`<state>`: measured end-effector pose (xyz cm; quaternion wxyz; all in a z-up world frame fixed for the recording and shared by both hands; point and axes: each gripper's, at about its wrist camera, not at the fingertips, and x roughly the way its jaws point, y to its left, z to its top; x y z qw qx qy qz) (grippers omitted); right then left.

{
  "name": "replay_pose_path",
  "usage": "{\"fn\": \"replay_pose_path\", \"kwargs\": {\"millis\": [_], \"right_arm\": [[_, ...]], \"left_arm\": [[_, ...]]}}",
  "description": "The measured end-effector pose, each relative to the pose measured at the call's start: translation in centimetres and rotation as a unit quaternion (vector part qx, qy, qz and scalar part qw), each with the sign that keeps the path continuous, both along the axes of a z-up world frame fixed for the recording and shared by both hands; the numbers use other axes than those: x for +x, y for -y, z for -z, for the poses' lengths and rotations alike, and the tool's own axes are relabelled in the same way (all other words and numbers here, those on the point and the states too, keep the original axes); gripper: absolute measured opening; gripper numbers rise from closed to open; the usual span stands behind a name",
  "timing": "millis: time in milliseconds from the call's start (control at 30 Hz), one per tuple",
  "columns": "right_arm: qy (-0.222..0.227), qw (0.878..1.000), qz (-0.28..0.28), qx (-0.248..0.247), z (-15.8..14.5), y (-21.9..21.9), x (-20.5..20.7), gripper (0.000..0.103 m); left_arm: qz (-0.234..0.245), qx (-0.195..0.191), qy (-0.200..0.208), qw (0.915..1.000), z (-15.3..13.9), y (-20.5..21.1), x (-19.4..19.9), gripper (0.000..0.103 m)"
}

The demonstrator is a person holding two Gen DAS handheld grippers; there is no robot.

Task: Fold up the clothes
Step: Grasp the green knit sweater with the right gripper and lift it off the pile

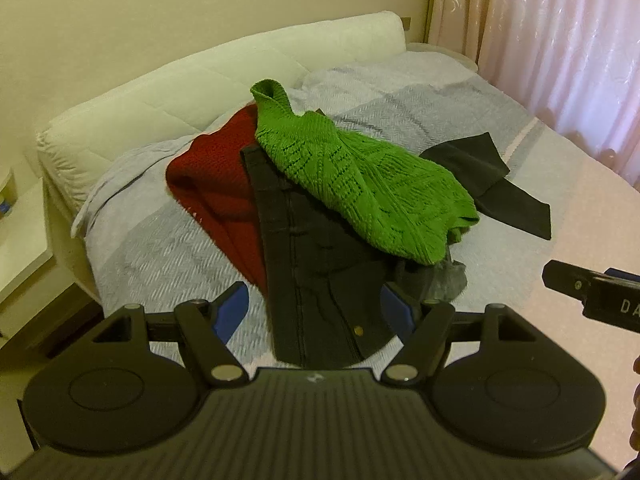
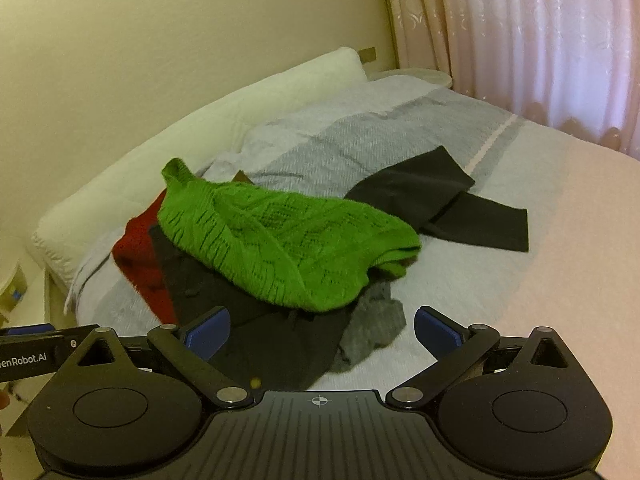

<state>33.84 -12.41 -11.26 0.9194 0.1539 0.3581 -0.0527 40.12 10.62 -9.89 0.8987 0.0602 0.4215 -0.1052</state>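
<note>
Heap of garments on a bed (image 1: 160,240), seen from both wrist cameras. The green knit sweater (image 1: 360,184) lies on top, draped over dark jeans (image 1: 316,280) whose waistband end, with its brass button, reaches toward the near edge of the bed; a red knit garment (image 1: 220,184) lies partly under the jeans on their left, and a grey item (image 2: 372,332) pokes out from beneath the sweater's near hem. A black garment (image 2: 440,204) lies apart to the right — flat on the bedspread, not touching the heap. The left tongs (image 1: 316,312) hover above the jeans' waistband, blue pads spread wide, holding nothing. The right tongs (image 2: 320,334) hover just beside them over the near edge of the heap, likewise spread and empty. Open bedspread extends to the right of the heap and beyond the black garment toward the pink curtain (image 2: 540,40); the padded headboard (image 1: 200,76) bounds the far side — a pale nightstand (image 1: 20,240) stands at the left.
</note>
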Motion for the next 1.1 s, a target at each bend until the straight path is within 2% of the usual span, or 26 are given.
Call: {"fn": "replay_pose_path", "kwargs": {"millis": [333,400,533,667,900,1000,1033,1100], "right_arm": [[-0.008,1.000,-0.013,0.010,4.2,1.0,8.7,0.100],[-0.015,1.000,-0.021,0.015,5.2,1.1,10.4,0.089],[-0.030,0.999,-0.032,0.023,7.8,1.6,13.7,0.088],[-0.043,0.998,-0.046,0.029,10.4,2.0,16.6,0.078],[-0.052,0.995,-0.071,0.056,14.7,2.2,20.2,0.077],[-0.055,0.990,-0.095,0.088,16.8,1.8,20.9,0.076],[-0.056,0.988,-0.103,0.098,17.5,1.7,21.1,0.072],[-0.062,0.983,-0.123,0.124,18.6,1.4,21.4,0.014]], "left_arm": [[0.007,0.001,-0.017,0.9998,3.2,0.7,9.6,0.070],[0.008,0.001,-0.019,0.9998,3.8,0.9,11.4,0.069],[0.011,-0.001,-0.023,0.9997,5.0,1.5,14.7,0.069],[0.014,-0.002,-0.030,0.9995,6.5,1.9,17.0,0.069],[0.012,0.001,-0.045,0.9989,9.3,2.5,20.0,0.069],[0.006,0.003,-0.048,0.9988,10.0,2.5,20.9,0.069],[0.005,0.004,-0.048,0.9988,10.1,2.4,21.1,0.069],[0.004,0.005,-0.047,0.9989,10.0,2.3,21.2,0.069]]}}
